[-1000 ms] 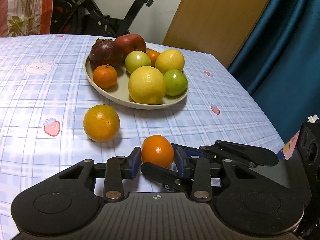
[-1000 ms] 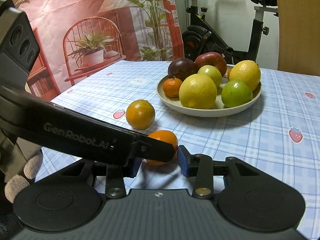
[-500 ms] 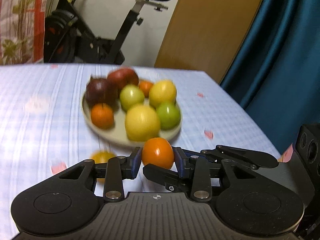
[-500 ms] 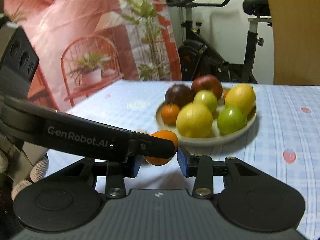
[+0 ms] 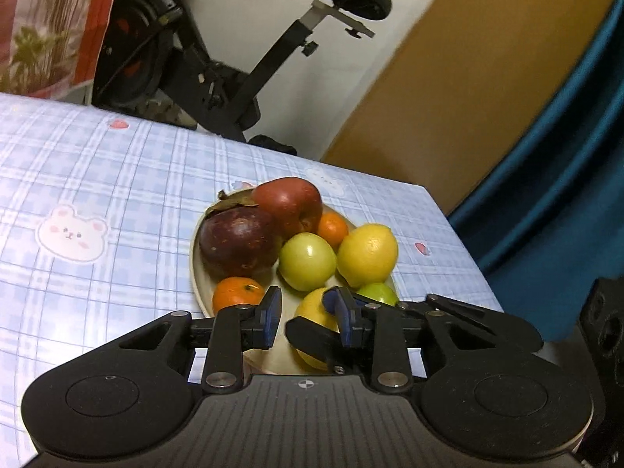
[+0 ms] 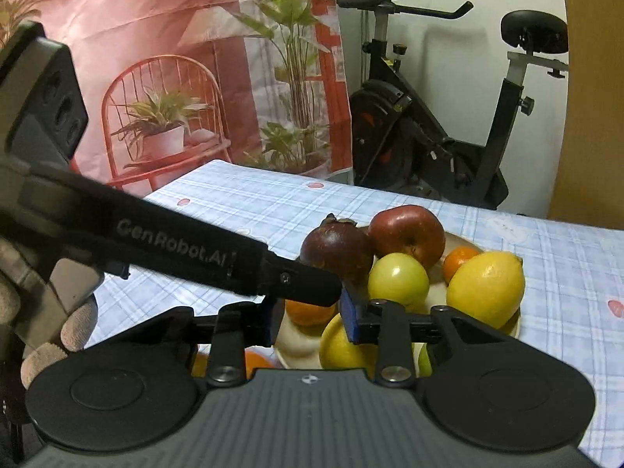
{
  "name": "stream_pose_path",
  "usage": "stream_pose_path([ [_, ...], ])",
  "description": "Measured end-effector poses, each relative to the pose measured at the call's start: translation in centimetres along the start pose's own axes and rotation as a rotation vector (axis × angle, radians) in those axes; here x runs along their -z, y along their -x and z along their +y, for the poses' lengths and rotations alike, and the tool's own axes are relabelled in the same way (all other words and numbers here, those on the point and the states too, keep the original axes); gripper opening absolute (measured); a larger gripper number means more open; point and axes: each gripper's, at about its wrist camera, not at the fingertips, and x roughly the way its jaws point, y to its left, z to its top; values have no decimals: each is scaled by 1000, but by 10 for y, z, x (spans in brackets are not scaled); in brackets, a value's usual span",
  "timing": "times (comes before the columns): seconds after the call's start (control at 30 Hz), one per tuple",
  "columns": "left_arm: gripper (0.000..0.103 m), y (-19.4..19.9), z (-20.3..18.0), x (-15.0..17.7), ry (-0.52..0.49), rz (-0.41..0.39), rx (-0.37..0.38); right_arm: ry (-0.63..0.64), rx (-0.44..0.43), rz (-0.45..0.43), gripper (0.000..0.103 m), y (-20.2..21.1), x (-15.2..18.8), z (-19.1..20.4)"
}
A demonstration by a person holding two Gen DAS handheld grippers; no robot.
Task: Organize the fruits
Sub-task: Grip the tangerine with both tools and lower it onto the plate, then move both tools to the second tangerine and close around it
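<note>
Fruits are lying heaped on a cream plate (image 5: 195, 269) that is sitting on the blue checked tablecloth (image 5: 117, 179), seen here from the left wrist. Going left to right across the plate: a tangerine (image 5: 238, 292) is resting at eight o'clock, a dark purple fruit (image 5: 238, 241) at ten, a red apple (image 5: 288, 202) at twelve and touching the purple one, a green fruit (image 5: 308, 261) near the middle, a small orange (image 5: 333, 228) tucked behind it at one, a lemon (image 5: 366, 253) at three, and a second green fruit (image 5: 376, 292) at four. A second lemon (image 5: 308, 306) is sitting at six, partly hidden by the tools. The left gripper (image 5: 304, 310) is hovering over the near rim with its blue pads apart and nothing between them (only plate and lemon are showing through the gap). The right gripper (image 6: 312, 318) is reaching in from three o'clock, one black finger crossing under the left pads; its jaws have just been closing, yet they are pinching nothing, and the tangerine is only showing beyond the gap. An orange patch (image 6: 255, 358) is peeking out below its linkage, just beside the rim; which fruit it is I cannot tell. A gloved hand (image 6: 50, 312) is gripping the left tool.
</note>
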Motion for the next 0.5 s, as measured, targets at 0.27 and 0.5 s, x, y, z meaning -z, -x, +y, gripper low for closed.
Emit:
stream_pose_path([
  [0.27,32,23,4,2,-40,2,-4,23,-27,-28,33,23,9,11],
  [0.5,33,57,-1,31,-149,23,-34,-6,-164,84,35,51,46,31],
])
